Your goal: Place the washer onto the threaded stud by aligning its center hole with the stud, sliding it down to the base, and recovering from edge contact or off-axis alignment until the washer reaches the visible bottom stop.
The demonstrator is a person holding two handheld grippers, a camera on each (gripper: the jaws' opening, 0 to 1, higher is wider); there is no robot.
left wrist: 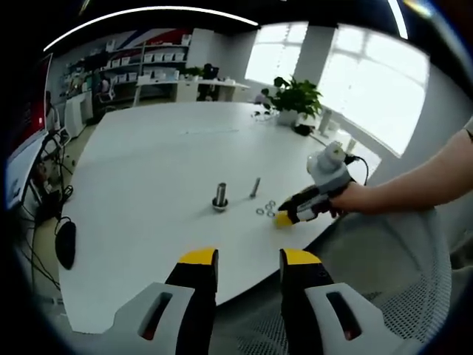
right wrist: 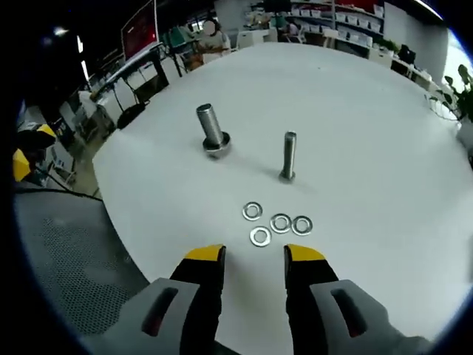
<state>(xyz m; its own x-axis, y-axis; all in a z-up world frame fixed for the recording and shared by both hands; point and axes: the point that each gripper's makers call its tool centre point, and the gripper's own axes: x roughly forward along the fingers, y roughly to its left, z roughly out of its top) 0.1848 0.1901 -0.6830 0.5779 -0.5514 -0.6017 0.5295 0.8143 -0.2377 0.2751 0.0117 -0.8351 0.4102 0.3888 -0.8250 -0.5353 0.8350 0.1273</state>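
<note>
Right gripper view shows my right gripper parted with nothing between its yellow-tipped jaws, poised over the near edge of the white desk. Just beyond the tips lie four washers flat on the desk, clustered close together, some of them touching. Past them the threaded stud stands upright, and to its left, apart from it, a thicker steel post stands on a flanged base. No washer sits on the stud.

From the left gripper view, my left gripper is also spread wide and carries nothing, held off the desk's near edge. I see the right gripper entering from the right, a hand around it, its yellow tip at the desk edge just beside the washers. A potted plant stands at the far edge.
</note>
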